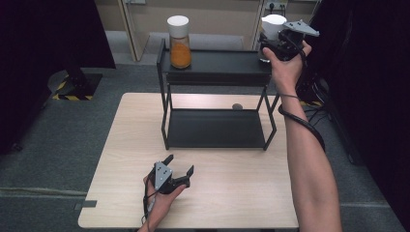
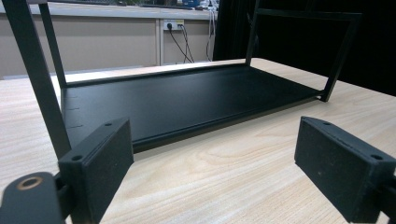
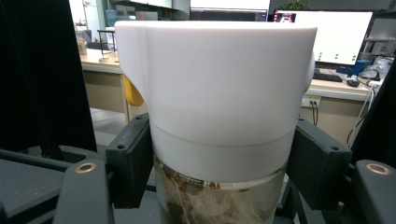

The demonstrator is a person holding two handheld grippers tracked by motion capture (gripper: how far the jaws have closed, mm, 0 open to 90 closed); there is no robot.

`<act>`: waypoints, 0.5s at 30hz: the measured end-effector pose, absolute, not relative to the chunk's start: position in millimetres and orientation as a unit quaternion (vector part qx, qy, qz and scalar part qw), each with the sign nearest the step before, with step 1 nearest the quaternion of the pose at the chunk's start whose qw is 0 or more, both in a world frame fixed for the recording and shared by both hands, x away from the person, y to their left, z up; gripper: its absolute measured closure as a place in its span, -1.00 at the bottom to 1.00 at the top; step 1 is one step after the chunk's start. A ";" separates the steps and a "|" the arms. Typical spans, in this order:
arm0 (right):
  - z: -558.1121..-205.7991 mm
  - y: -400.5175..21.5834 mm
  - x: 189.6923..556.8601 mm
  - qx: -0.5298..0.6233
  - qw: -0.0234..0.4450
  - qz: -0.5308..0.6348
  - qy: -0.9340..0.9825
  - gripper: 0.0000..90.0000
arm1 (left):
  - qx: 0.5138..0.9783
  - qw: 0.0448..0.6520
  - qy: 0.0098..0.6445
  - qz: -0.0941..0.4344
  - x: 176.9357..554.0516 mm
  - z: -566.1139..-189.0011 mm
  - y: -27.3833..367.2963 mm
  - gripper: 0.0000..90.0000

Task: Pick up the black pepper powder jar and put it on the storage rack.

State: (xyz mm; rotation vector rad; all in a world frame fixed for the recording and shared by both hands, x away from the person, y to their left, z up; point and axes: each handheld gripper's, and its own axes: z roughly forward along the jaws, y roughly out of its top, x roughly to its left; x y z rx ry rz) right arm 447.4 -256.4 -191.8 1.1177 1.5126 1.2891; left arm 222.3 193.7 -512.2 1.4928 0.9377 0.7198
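A black two-level metal rack (image 1: 215,72) stands on the far half of the light wooden table (image 1: 130,145). On its top shelf at the left is a glass jar of orange powder (image 1: 180,48) with a white lid. At the right end my right gripper (image 1: 267,42) is shut on a second glass jar with a white lid (image 1: 273,23); its pads (image 3: 133,158) press just below that lid (image 3: 215,88), and brownish contents (image 3: 219,203) show through the glass. My left gripper (image 1: 180,165) rests open near the table's front edge, pointing at the rack's lower shelf (image 2: 187,100).
A small dark round object (image 1: 237,107) lies on the table behind the rack's lower shelf. Bare table top lies in front of the rack, to the right of the left hand. Dark curtains flank the table on both sides. Desks with monitors (image 3: 322,37) stand beyond the jar.
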 end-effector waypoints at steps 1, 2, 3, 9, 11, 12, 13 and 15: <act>-192.3 -256.0 447.7 0.447 0.418 0.513 0.602 -0.31 | 0.639 0.580 0.401 0.308 222.3 -512.2 193.7 -0.75; -192.7 -255.7 448.0 0.447 0.418 0.513 0.602 -0.31 | 0.639 0.579 0.401 0.308 222.3 -512.1 193.5 -0.75; -192.7 -255.5 448.3 0.448 0.417 0.512 0.603 -0.31 | 0.639 0.579 0.401 0.308 222.4 -512.0 193.4 -0.75; -194.9 -254.4 449.2 0.447 0.421 0.511 0.601 -0.31 | 0.639 0.580 0.399 0.309 222.3 -512.4 193.0 -0.75; -194.2 -254.6 450.1 0.448 0.419 0.510 0.603 -0.31 | 0.639 0.580 0.399 0.309 222.4 -512.4 192.9 -0.75; -194.6 -254.0 450.0 0.448 0.420 0.510 0.602 -0.31 | 0.639 0.580 0.399 0.309 222.3 -512.4 192.9 -0.75; -194.8 -253.5 450.0 0.448 0.420 0.510 0.602 -0.31 | 0.639 0.580 0.399 0.309 222.3 -512.5 193.0 -0.75; -194.9 -253.1 450.0 0.447 0.421 0.510 0.603 -0.31 | 0.639 0.581 0.399 0.309 222.3 -512.6 193.0 -0.75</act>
